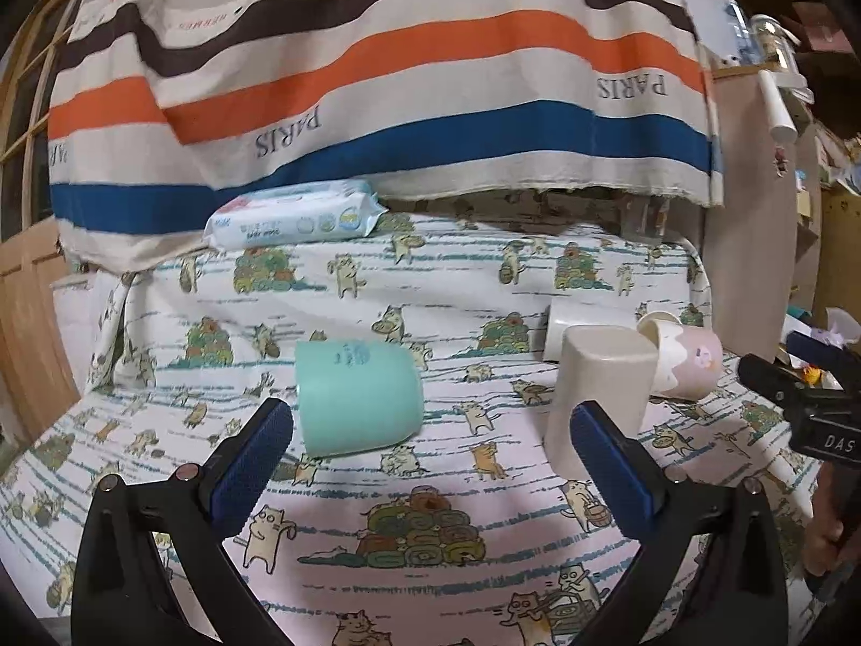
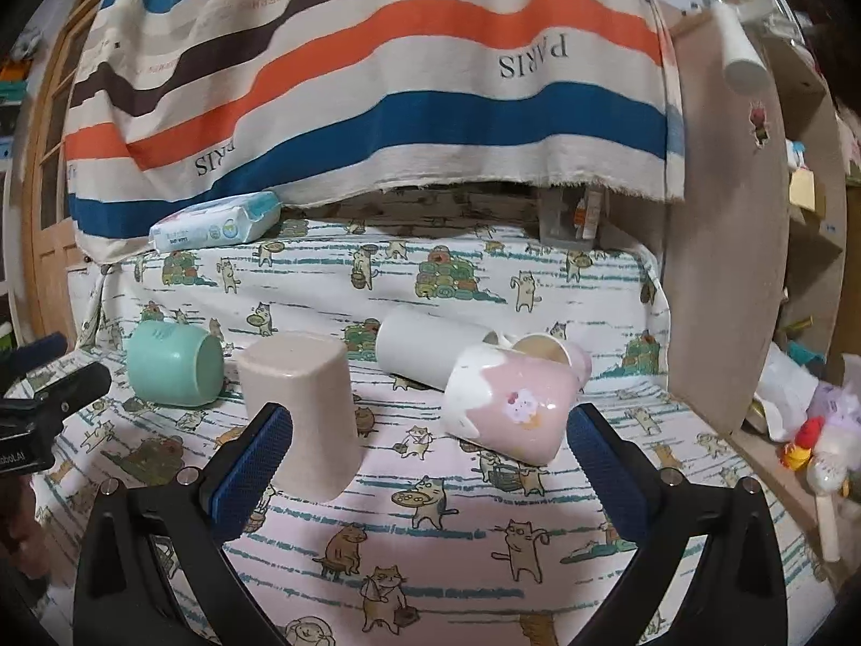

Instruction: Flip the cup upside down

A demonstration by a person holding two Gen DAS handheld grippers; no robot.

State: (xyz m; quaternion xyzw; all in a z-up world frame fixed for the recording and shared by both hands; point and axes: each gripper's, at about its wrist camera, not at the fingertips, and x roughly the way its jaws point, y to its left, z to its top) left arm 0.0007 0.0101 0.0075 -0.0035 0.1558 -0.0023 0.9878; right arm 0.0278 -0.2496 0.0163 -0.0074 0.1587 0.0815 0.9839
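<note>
A mint green cup [image 1: 358, 395] [image 2: 175, 371] lies on its side on the cat-print cloth. A beige cup [image 1: 602, 393] [image 2: 301, 412] stands upside down, base up. A white cup [image 1: 586, 325] [image 2: 430, 352] and a pink and white cup [image 1: 683, 358] [image 2: 508, 409] lie on their sides, touching. My left gripper [image 1: 430, 463] is open and empty, with the green cup just beyond its left finger. My right gripper [image 2: 430, 463] is open and empty, its fingers flanking the beige and pink cups from the near side.
A pack of wet wipes [image 1: 293, 215] [image 2: 215, 223] lies at the back of the table. A striped cloth [image 1: 376, 81] hangs behind. A wooden panel [image 2: 726, 242] and cluttered shelves [image 2: 818, 420] stand on the right. The table's right edge [image 2: 753, 474] is near.
</note>
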